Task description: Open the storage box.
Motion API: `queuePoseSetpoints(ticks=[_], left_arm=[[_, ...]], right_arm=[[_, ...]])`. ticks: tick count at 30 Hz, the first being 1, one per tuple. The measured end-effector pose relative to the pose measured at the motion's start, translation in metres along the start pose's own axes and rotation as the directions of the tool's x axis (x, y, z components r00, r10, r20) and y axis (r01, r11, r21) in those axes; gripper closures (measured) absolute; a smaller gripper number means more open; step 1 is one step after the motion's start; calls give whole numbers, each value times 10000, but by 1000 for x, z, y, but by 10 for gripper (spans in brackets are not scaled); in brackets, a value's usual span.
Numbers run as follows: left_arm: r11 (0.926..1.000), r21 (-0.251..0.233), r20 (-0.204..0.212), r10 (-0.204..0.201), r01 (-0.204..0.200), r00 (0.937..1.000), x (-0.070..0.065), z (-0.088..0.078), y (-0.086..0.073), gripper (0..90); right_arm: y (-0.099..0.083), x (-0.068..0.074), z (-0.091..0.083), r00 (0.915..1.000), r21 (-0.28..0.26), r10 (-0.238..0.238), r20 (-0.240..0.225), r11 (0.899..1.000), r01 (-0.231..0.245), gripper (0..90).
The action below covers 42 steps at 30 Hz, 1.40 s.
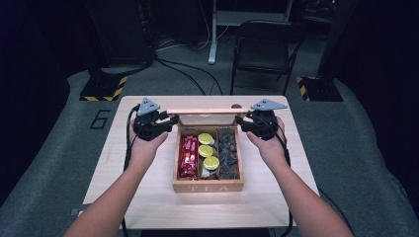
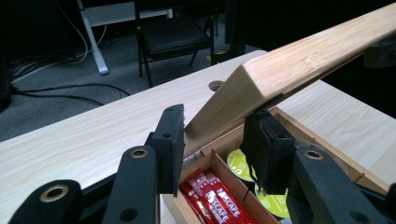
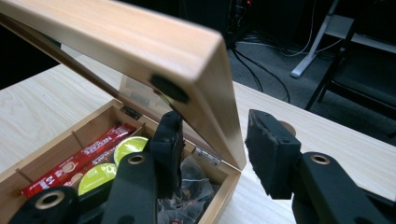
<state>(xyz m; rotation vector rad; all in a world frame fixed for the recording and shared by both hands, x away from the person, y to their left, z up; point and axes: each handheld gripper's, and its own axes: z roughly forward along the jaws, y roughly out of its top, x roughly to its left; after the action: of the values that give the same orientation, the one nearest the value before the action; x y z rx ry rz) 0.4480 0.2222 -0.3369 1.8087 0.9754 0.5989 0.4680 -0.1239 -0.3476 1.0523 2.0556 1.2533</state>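
Note:
A wooden tea box (image 1: 207, 186) marked TEA stands mid-table, and its lid (image 1: 207, 111) is raised partway on its hinges. My left gripper (image 1: 170, 121) is shut on the lid's left end. In the left gripper view, the left gripper (image 2: 217, 140) has the lid (image 2: 303, 60) between its pads. My right gripper (image 1: 242, 121) is shut on the right end. In the right gripper view, the right gripper (image 3: 210, 140) has one jaw under the lid (image 3: 116, 37) and one outside it. Inside lie red sachets (image 1: 188, 157), green capsules (image 1: 207, 150) and dark packets (image 1: 228, 153).
The light wooden table (image 1: 138, 197) has a round hole (image 1: 236, 105) behind the box. Beyond the far edge are a black chair (image 1: 262, 49), a white desk leg (image 1: 213, 34) and cables on the grey floor. Both forearms reach in from the near edge.

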Motion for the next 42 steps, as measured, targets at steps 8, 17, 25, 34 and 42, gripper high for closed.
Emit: queuePoseSetpoints(ticks=[8, 17, 25, 34, 42], left_arm=[[9999, -67, 89, -92, 92, 9999, 8, 6, 7, 599], [10000, -33, -8, 79, -79, 10000, 13, 11, 15, 608], [9996, -173, -47, -209, 209, 9998, 18, 18, 20, 610], [9989, -267, -20, -381, 380, 9993, 24, 27, 20, 604], [9994, -170, -169, -305, 302, 9994, 26, 36, 18, 591]], right_arm=[[0, -6, 11, 9999, 114, 142, -64, 9998, -141, 547], [1, -7, 22, 10000, 40, -39, 75, 10000, 39, 535], [4, -11, 28, 9996, -14, 234, 152, 9997, -234, 554], [8, -17, 35, 9989, -80, 408, 235, 9991, -407, 601], [7, -20, 40, 9983, 9, 475, 323, 9989, -476, 622]])
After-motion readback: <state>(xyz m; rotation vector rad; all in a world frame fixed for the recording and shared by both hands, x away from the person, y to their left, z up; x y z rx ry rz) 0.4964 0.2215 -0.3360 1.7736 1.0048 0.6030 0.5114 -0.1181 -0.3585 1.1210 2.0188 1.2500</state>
